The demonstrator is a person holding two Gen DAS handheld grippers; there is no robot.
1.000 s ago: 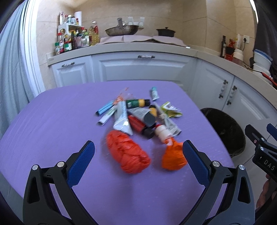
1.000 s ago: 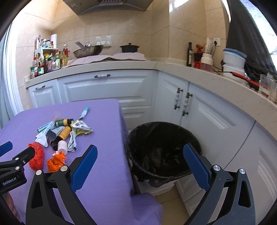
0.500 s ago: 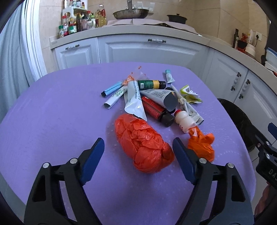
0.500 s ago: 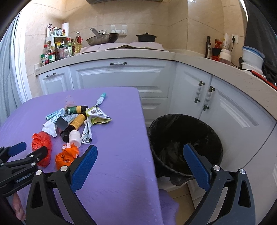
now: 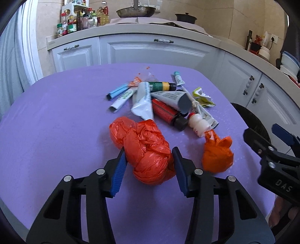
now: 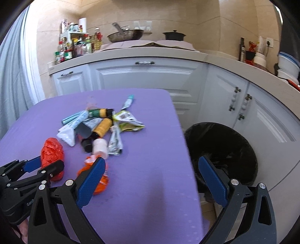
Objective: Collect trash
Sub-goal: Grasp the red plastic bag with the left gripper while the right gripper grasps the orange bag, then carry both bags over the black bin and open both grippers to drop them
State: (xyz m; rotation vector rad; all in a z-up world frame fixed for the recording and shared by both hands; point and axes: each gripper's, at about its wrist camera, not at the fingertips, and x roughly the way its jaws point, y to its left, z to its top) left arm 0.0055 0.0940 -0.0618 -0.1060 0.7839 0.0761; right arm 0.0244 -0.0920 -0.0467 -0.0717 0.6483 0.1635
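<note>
A crumpled red plastic bag [image 5: 146, 150] lies on the purple table [image 5: 56, 131]. My left gripper [image 5: 149, 169] has both blue pads against the bag's near end and is shut on it. The bag and the left gripper also show in the right wrist view [image 6: 52, 155]. A smaller orange bag [image 5: 217, 152] lies to its right, touching a small white bottle [image 5: 197, 124]. Behind them lies a pile of tubes, bottles and wrappers [image 5: 161, 101]. My right gripper [image 6: 150, 182] is open and empty above the table's right edge. A black-lined trash bin [image 6: 225, 148] stands on the floor to the right.
White kitchen cabinets [image 5: 150, 50] and a counter with spice jars [image 5: 75, 24], a wok [image 5: 136, 11] and a black pot [image 5: 185, 17] stand behind the table. More cabinets [image 6: 253, 112] run along the right past the bin.
My left gripper moved forward and down and closed its jaws onto the red bag. My right gripper swung left, closer over the table's right edge.
</note>
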